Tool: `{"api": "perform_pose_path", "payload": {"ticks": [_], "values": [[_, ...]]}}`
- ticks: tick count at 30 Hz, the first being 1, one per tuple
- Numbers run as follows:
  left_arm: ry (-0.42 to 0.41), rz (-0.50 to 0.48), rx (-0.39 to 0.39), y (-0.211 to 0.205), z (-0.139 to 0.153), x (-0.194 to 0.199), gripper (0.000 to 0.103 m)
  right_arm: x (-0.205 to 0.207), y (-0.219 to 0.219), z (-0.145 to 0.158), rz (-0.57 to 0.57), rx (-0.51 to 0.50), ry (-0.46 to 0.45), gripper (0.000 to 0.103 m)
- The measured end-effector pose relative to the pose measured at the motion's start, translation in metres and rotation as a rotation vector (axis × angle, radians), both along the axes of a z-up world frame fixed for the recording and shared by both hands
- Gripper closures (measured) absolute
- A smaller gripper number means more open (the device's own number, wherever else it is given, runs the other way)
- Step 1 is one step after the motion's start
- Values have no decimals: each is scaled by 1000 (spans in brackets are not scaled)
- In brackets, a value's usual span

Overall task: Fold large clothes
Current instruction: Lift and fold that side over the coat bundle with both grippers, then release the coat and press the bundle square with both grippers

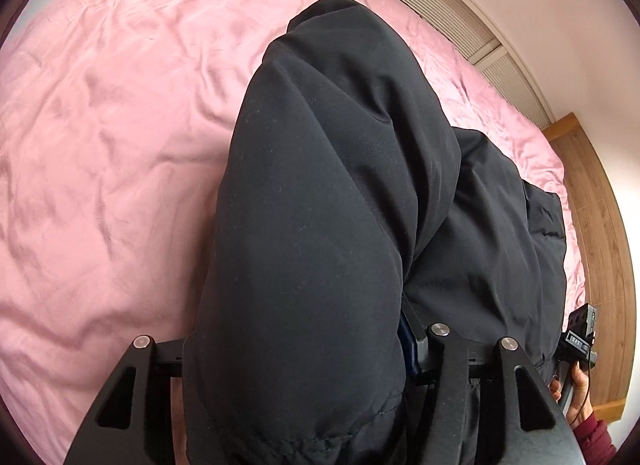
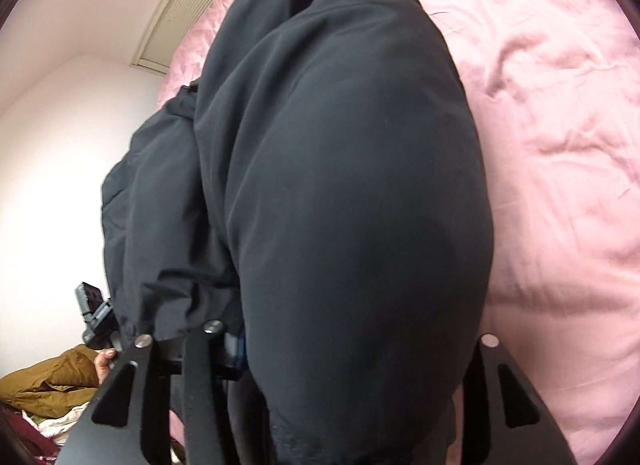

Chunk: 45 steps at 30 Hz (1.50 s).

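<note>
A black padded coat (image 1: 320, 185) lies on the pink bedsheet (image 1: 120, 125) and runs away from me up the bed. Its near end bulges over my left gripper (image 1: 320, 329). One blue-padded finger (image 1: 410, 341) shows at the cloth's right side; the other is hidden. The jaws stand apart, with cloth filling the gap. In the right wrist view the same coat (image 2: 352, 185) covers my right gripper (image 2: 320, 345), whose blue-padded finger (image 2: 234, 349) shows on the left. Those jaws also stand apart around loose cloth.
A hand (image 1: 578, 385) in a maroon sleeve holds the other gripper at the coat's right. Wooden floor (image 1: 600, 233) borders the bed there. A slatted panel (image 1: 460, 13) lines the far wall. A brown garment pile (image 2: 52, 381) lies on the left.
</note>
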<state>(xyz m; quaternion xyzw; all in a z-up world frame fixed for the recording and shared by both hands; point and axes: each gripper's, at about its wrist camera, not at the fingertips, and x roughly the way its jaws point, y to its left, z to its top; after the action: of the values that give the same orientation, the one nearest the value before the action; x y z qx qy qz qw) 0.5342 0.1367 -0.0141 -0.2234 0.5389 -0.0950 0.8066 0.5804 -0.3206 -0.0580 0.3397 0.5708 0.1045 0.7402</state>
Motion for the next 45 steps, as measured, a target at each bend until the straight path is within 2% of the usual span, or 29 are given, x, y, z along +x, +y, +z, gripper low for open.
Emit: {"api": "perform_pose_path", "payload": {"ticks": [1,2,4,8,11,13,16,18,21,24,30,34,37,45], "values": [[3,-4,17,1,3,0,40,0,0,1,-10,-16,1,29],[5,-2,35,3,7,-1,37,-8,-7,1,-32,-17,-2,23],[-12,22,80,11,18,2,27,-10,-18,3,-82,-29,-17,0],[-74,106,105,42,50,-10,21,-12,-38,16,-150,-97,-47,0],[-126,136,169,50,68,-29,18,-18,-53,35,-170,-191,-77,0],[-162,147,200,42,81,-43,15,-24,-36,59,-176,-251,-110,0],[-205,143,255,21,94,-64,13,-43,-23,79,-181,-317,-166,0],[-238,132,279,6,98,-81,11,-82,-33,79,-182,-363,-199,0],[-285,111,303,-17,99,-104,5,-151,-36,101,-160,-432,-243,0],[-325,68,326,-36,95,-121,4,-190,-5,113,-157,-491,-270,0],[-347,-3,352,-56,86,-152,4,-255,52,128,-163,-565,-315,0],[-353,-13,355,-62,87,-169,4,-276,83,133,-144,-595,-341,0],[-352,-17,392,-67,85,-179,4,-283,99,135,-115,-607,-360,0],[-374,-9,437,-78,84,-208,4,-294,120,128,-43,-594,-378,0]]}}
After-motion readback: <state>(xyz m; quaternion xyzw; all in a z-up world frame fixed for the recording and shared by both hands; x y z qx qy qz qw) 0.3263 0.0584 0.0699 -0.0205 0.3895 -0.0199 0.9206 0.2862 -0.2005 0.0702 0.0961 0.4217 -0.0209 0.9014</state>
